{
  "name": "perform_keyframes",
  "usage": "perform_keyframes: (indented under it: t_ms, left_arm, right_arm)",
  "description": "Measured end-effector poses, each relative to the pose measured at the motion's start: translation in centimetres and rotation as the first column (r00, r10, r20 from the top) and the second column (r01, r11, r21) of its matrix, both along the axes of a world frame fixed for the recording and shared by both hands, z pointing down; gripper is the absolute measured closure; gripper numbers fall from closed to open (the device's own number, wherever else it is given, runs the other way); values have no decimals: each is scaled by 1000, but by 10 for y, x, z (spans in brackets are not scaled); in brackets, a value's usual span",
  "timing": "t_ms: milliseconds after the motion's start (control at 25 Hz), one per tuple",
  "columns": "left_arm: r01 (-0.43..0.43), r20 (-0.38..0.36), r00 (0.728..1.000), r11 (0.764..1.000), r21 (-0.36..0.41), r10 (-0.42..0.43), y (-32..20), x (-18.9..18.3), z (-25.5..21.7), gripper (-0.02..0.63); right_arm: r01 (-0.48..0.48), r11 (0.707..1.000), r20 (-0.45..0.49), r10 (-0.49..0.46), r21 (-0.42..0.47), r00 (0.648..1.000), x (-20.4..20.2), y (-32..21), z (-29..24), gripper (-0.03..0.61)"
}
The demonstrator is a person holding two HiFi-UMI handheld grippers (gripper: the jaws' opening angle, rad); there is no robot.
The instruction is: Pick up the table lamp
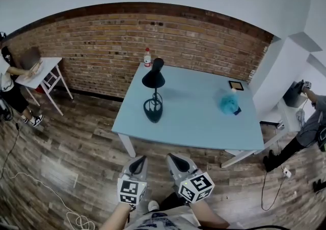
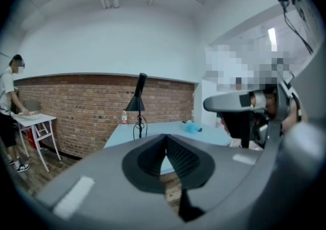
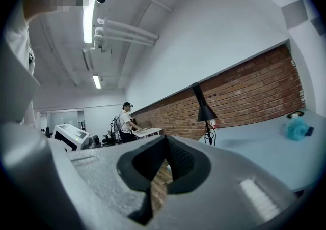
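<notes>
A black table lamp (image 1: 153, 93) with a cone shade and a wire ring base stands upright on the left part of the light blue table (image 1: 204, 122). It also shows far off in the left gripper view as the lamp (image 2: 138, 107) and in the right gripper view as the lamp (image 3: 204, 112). My left gripper (image 1: 138, 162) and right gripper (image 1: 174, 160) hover side by side over the wooden floor, short of the table's near edge. Both are shut with nothing between their jaws. The left gripper (image 2: 166, 139) and the right gripper (image 3: 164, 142) show closed tips.
On the table sit a plastic bottle (image 1: 147, 57), a crumpled blue cloth (image 1: 228, 103) and a small dark tablet (image 1: 236, 85). A brick wall runs behind. A person works at a small white table (image 1: 47, 69) at left; another person (image 1: 310, 127) sits at right. Cables lie on the floor.
</notes>
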State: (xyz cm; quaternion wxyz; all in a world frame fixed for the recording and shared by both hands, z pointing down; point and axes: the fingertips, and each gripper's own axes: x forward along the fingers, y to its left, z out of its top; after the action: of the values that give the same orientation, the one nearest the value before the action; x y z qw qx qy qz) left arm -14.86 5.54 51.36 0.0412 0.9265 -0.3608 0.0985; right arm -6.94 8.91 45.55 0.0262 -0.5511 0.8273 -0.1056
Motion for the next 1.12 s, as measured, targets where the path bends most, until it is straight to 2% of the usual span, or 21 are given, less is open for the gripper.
perform_keyframes:
  t_ms: [280,440,960,1120]
  left_arm:
    - [-12,-5,1000,1000,-6,12,-38,17,5,621]
    - [-8,20,1000,1000,0,8,-72,32,8,621]
    - [93,45,995,996,-6,-93,-201,81,2,621]
    - [110,73,992,993,-33,-107,-228,98,12,621]
  right_arm:
    - [-2,1000,-1,2,-2,1000,13,-41,3,580]
    - [15,1000,9,-15,18,1000,30,-84,-4,580]
    - [100,995,33,-100,22,994,92,-220,-8,580]
    - [149,989,36,-149,7,988,105,-252,-1,580]
